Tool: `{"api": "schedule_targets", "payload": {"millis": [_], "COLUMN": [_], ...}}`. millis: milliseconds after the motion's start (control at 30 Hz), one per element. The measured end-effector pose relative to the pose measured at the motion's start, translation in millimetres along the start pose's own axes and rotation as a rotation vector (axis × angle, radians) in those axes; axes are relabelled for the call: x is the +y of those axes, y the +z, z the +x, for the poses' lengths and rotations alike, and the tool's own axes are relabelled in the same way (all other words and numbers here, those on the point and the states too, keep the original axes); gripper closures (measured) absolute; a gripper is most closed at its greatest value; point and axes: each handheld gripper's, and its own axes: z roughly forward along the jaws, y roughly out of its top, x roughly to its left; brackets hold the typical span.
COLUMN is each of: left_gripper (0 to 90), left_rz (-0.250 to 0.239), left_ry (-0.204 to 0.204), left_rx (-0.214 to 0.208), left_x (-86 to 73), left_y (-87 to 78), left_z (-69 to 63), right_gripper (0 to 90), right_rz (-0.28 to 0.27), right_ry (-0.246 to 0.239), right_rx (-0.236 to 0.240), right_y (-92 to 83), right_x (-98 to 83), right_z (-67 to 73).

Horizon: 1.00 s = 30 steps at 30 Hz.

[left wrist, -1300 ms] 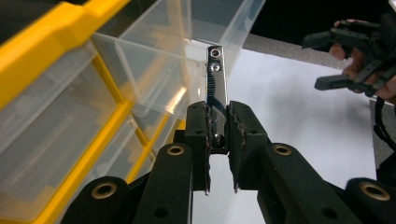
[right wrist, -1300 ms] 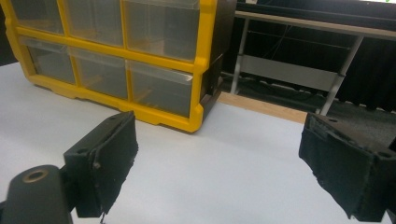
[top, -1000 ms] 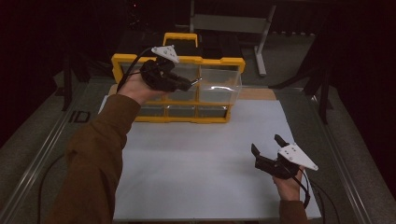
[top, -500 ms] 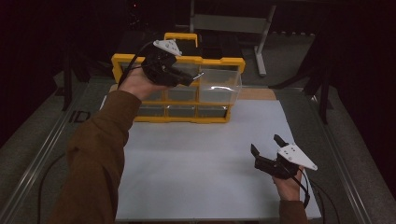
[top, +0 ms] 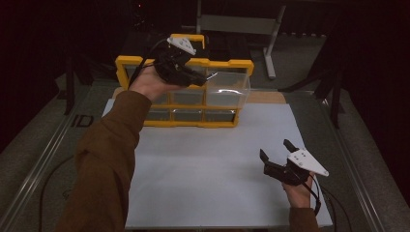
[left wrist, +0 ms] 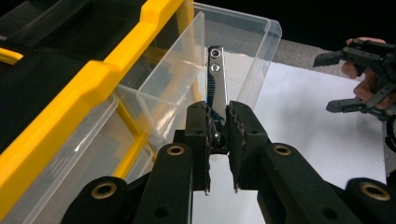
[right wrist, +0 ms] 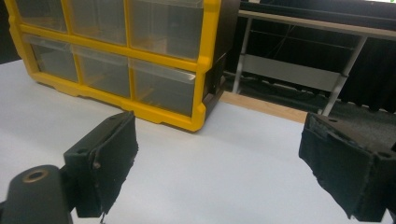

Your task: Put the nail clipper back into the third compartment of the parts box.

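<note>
A yellow drawer cabinet [top: 193, 123] with clear drawers stands at the far side of the white mat [top: 203, 169]. One clear upper drawer [top: 229, 87] is pulled out toward me. My left gripper [top: 200, 78] hovers over it, shut on a narrow shiny metal strip [left wrist: 216, 79] with two screws at its far end. The strip points into the open drawer [left wrist: 243, 28], next to the yellow frame [left wrist: 93, 79]. My right gripper [top: 275, 149] rests low at the mat's near right, open with nothing between its pads [right wrist: 107, 158]. It faces the cabinet [right wrist: 163, 60].
A wooden strip [right wrist: 261, 105] edges the mat behind the cabinet, with a metal stand [top: 241, 24] and dark surroundings beyond. Grey rails [top: 43, 159] run along both sides of the table. The other hand's gripper [left wrist: 359, 79] shows far off in the left gripper view.
My left gripper has lifted slightly and drifted a bit toward the cabinet's top, still holding the metal strip. The right gripper has stayed where it was.
</note>
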Motion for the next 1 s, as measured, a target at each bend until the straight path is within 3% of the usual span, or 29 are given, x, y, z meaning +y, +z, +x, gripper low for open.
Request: {"api": "schedule_targets", "payload": {"millis": [500, 1000], "left_gripper": [79.8, 79.7], "left_rz": [0.016, 0.022], "left_ry": [-0.002, -0.020], "left_rx": [-0.005, -0.021], "left_x": [14.3, 18.1], "left_y": [9.7, 18.8], "left_z": [-2.3, -2.3], "right_gripper": [11.0, 11.0], "right_rz": [0.006, 0.009], "right_ry": [-0.001, -0.004], "right_rx": [0.003, 0.006], "right_y": [1.2, 1.8], "right_x": [-0.3, -0.6], "right_z": [1.2, 1.9]}}
